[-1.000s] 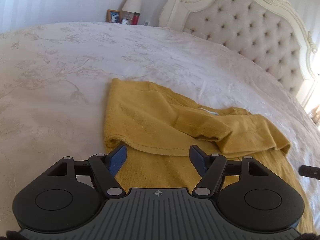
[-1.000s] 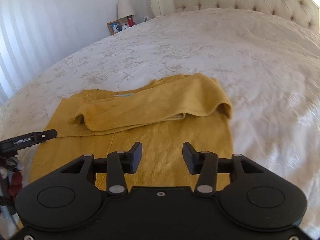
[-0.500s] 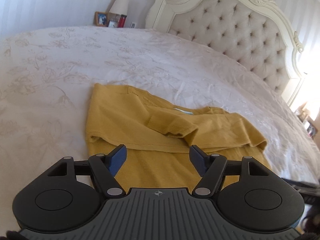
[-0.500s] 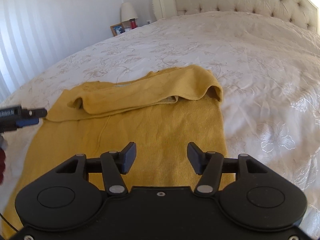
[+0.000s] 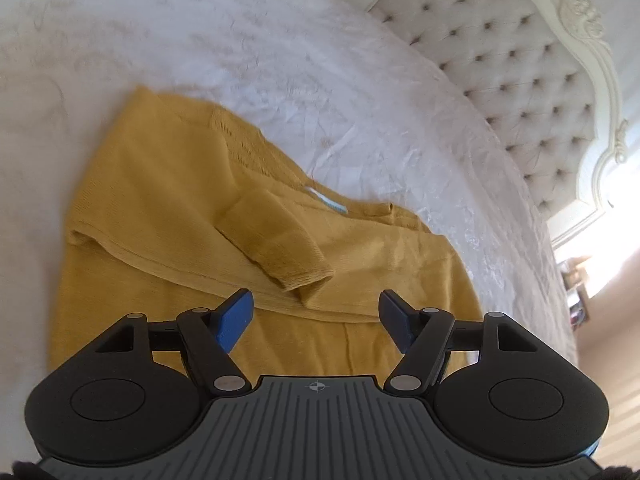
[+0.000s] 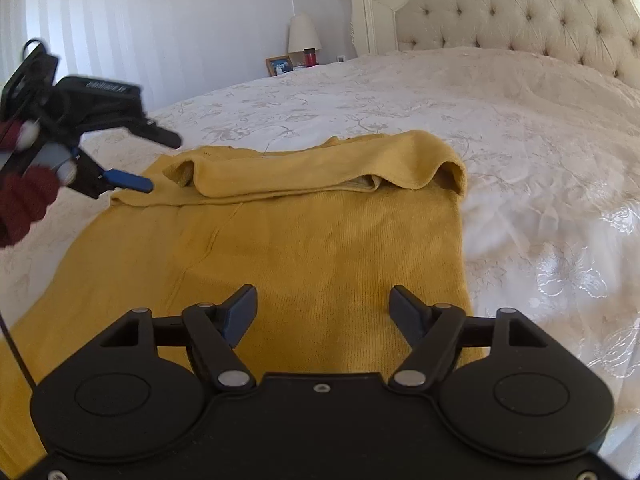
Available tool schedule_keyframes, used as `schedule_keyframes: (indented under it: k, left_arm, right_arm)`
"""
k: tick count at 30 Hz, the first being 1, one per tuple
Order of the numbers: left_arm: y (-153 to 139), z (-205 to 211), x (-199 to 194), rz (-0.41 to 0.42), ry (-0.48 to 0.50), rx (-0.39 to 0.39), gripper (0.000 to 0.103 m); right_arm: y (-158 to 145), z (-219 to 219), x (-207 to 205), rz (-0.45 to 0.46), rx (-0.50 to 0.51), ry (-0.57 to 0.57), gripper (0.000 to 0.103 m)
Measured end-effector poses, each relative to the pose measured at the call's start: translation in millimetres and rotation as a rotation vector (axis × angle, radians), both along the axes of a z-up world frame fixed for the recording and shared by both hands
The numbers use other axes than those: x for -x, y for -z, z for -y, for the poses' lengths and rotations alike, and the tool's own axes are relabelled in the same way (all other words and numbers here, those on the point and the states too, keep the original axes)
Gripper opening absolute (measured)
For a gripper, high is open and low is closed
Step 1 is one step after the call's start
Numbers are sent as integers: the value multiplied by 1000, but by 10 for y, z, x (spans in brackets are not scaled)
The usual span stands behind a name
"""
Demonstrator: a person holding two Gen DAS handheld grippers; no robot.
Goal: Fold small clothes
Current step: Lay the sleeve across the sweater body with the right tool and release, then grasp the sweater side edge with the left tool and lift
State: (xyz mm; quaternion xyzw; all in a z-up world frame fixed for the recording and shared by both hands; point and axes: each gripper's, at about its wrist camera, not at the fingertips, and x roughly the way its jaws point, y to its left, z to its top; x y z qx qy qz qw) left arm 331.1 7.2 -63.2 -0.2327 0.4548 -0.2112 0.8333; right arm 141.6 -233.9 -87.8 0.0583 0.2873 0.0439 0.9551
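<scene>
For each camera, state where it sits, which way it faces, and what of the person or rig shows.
Left wrist: on the left gripper, above the sweater, looking across the bed toward the headboard; its own open fingers show.
Right wrist: on the right gripper, over the sweater's lower half, facing the lamp; its open fingers, the left gripper and a maroon-gloved hand show.
Shared: sweater, bed, headboard.

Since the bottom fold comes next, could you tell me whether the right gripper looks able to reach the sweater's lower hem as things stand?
Probably yes: the right gripper hangs open over the yellow sweater body, with nothing between its fingers and the fabric.
</scene>
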Motion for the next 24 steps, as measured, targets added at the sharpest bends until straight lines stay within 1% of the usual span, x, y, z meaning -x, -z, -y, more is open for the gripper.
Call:
schedule_keyframes:
  k: [2, 3, 5, 6, 9, 13, 16, 18, 19, 20, 21, 22, 23, 24]
  left_arm:
    - [71, 80, -80, -40, -12, 8, 68]
    - [98, 113, -114, -50, -20, 5, 68]
    - [134, 176, -171, -56, -49, -18, 68]
    - [145, 195, -189, -53, -61, -27, 68]
    - [142, 215, -237, -36, -101, -40, 68]
    - [70, 229, -263, 13, -143, -51, 68]
    - [33, 255, -309, 25, -164, -76, 67]
    - [-1, 271, -321, 55, -181, -97, 64]
    - [-18, 287, -332, 68, -186, -121, 61]
    - [-31, 307, -345, 79, -186, -154, 47]
    - [-33, 336, -367, 84, -168, -196, 24]
    - [-29, 359, -389, 87, -136, -223, 12]
    - [-31, 369, -399, 92, -111, -236, 4]
    - [-65, 372, -384, 115, -97, -257, 4]
  right_arm:
    - [81, -22, 5, -3, 11, -9, 86]
    - [117, -35, -10, -11, 20, -22, 87]
    - [145, -56, -56, -29, 32, -53, 96]
    - [146, -61, -65, -30, 30, -61, 97]
    - [185, -60, -50, -24, 28, -64, 99]
    - [197, -64, -47, -24, 25, -62, 99]
    - [204, -69, -28, -21, 26, -60, 99]
    - [208, -73, -28, -20, 28, -60, 99]
    - [211, -72, -32, -20, 29, -59, 99]
    - [213, -71, -32, -21, 28, -59, 99]
    - [216, -69, -32, -22, 26, -60, 99]
    - [219, -72, -34, -23, 24, -60, 99]
    - [220, -67, -33, -23, 21, -60, 99]
    - [219, -62, -40, -24, 19, -61, 99]
